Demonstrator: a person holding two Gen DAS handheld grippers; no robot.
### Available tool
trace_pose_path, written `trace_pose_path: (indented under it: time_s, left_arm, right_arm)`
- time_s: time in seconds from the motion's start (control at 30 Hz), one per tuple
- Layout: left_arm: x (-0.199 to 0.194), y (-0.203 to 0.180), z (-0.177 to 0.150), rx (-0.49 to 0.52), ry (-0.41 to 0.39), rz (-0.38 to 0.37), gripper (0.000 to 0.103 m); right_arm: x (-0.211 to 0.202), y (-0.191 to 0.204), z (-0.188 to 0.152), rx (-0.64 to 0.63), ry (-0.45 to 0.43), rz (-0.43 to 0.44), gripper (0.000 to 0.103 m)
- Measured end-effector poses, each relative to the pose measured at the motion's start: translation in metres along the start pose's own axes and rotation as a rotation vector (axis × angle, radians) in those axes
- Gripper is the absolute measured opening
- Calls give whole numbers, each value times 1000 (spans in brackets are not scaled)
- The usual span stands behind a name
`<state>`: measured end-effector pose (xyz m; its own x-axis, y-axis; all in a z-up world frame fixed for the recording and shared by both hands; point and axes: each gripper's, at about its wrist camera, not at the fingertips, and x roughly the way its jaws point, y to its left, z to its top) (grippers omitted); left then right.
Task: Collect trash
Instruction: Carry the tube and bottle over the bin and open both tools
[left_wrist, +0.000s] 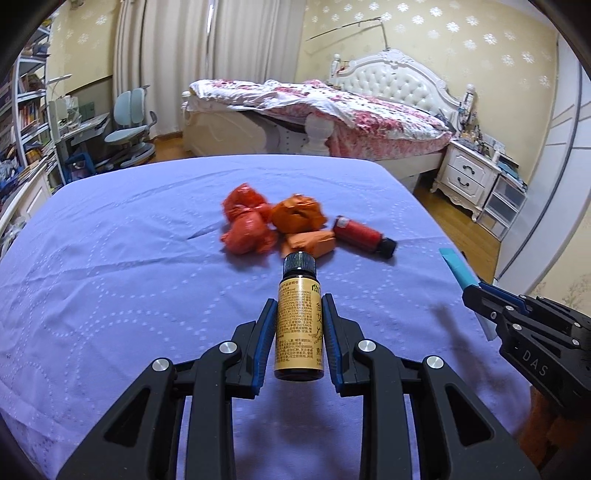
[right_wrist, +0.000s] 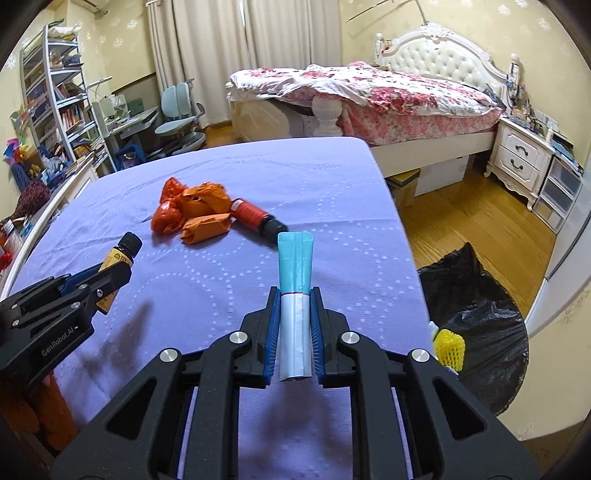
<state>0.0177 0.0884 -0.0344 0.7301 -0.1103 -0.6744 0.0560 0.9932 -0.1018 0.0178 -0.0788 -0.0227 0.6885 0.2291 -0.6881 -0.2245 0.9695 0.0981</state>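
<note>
— While both loads hang above the purple desk (left_wrist: 110, 258), what sits leftmost?

— Your left hand-held gripper (left_wrist: 299, 314) is pinching the small brown bottle (left_wrist: 298, 314), cap forward. Ahead on the cloth lie the red and orange wrappers (left_wrist: 273, 225) and a red bottle (left_wrist: 364, 236).

— And to the right?

— That right hand-held gripper (right_wrist: 295, 310) is clamped on the teal-and-white tube (right_wrist: 295, 295). Beyond the desk edge, on the floor, the black trash bag (right_wrist: 476, 302) gapes open.

— So, how to finish well?

— I'd swing right, keep each grip tight, clear the edge, then release low over the bag's mouth, one at a time.
</note>
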Motion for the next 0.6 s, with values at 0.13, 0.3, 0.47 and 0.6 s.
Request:
trace_pose_path:
  time_s: [0.13,0.3,0.47,0.6]
  left_arm:
    - [6,-29,5,39,-3,-40,28]
    - [14,-67,12,86,-9,-93,28]
    - [23,-105,19,127,-12,-141,28]
    - [32,-133,23,165,-7,-173,28]
  right_arm:
    - [-10,-21,-1,29,-24,-34,16]
    - [-21,-54,-2,81,-49,-87,16]
    - [-28,-84,-5,122,-63,-142,16]
    - [-32,-110,-9,168,-69,-181,16]
